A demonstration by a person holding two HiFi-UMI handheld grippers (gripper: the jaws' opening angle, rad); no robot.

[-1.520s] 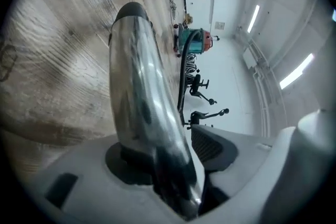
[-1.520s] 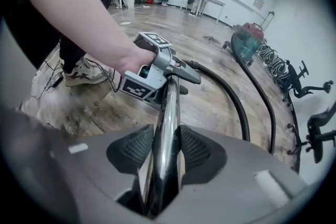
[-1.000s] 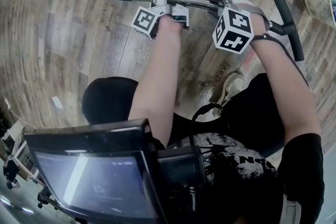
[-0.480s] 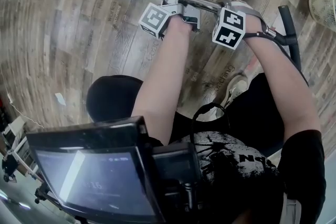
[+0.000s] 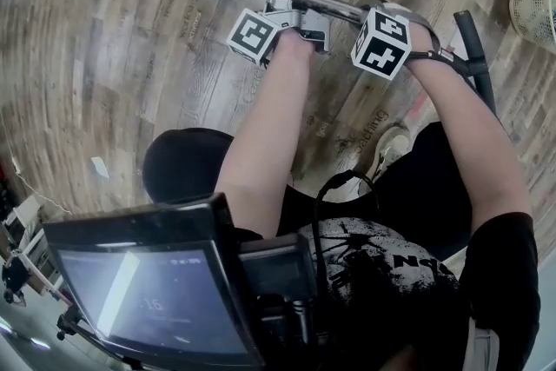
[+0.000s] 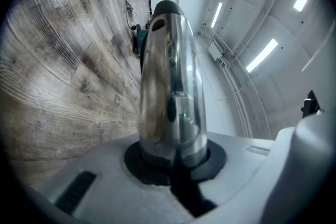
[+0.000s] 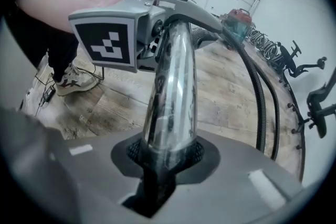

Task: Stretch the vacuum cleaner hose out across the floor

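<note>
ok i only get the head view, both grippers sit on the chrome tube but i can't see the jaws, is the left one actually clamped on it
observer: yes, the left gripper is shut on the chrome tube, pads tight on both sides.
operator: and the right one
observer: the right gripper has just been closing, its pads against the same tube.
operator: where's the vacuum itself
observer: a red vacuum stands far off, and the black hose runs along the floor from there.

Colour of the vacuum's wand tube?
The wand tube is shiny chrome silver, mirror-like. It shows best in the right gripper view.
</note>
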